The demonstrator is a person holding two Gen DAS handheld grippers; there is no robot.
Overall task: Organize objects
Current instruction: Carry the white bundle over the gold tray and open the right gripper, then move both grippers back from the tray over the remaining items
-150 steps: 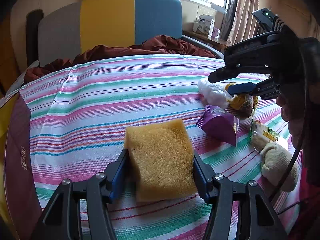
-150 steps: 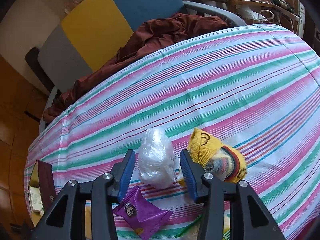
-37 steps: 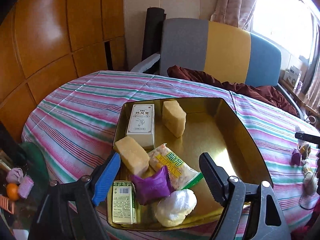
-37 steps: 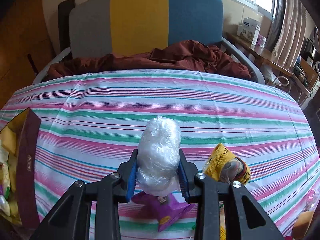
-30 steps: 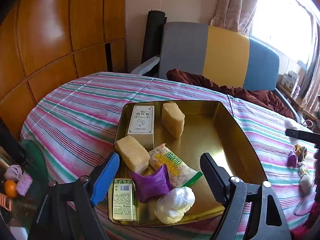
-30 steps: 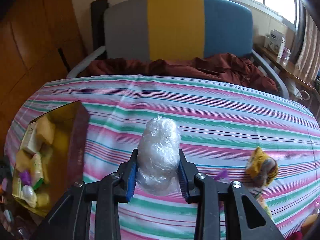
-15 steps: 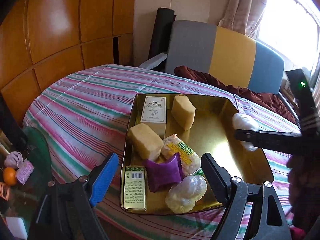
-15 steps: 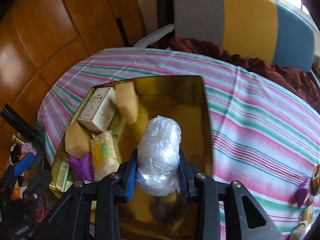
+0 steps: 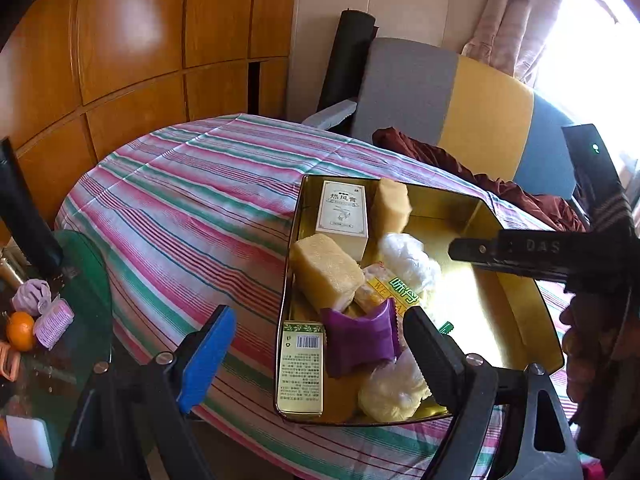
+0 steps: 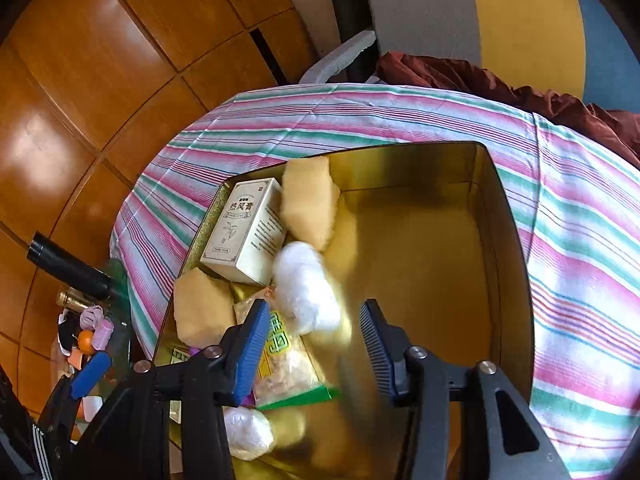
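A gold tin tray [image 9: 516, 304] [image 10: 432, 240] lies on the striped tablecloth. In it are a white box [image 9: 343, 213], two yellow sponges [image 9: 326, 270], a snack packet [image 9: 394, 292], a purple packet [image 9: 360, 336], a green-gold box [image 9: 301, 364] and a plastic-wrapped ball [image 9: 392, 394]. A second white plastic-wrapped ball [image 10: 306, 292] [image 9: 408, 262] lies free in the tray, blurred, just ahead of my right gripper [image 10: 312, 348], which is open above the tray. My left gripper [image 9: 316, 354] is open and empty at the tray's near left corner.
A glass side table [image 9: 60, 344] with an orange, hair rollers and a black tube stands at the left. A grey, yellow and blue chair [image 9: 460, 112] with a maroon cloth stands behind the table. Wood panelling lines the wall.
My right gripper has opened and let go of the plastic-wrapped ball, which has dropped into the tray beside the white box. The left gripper has stayed open near the tray.
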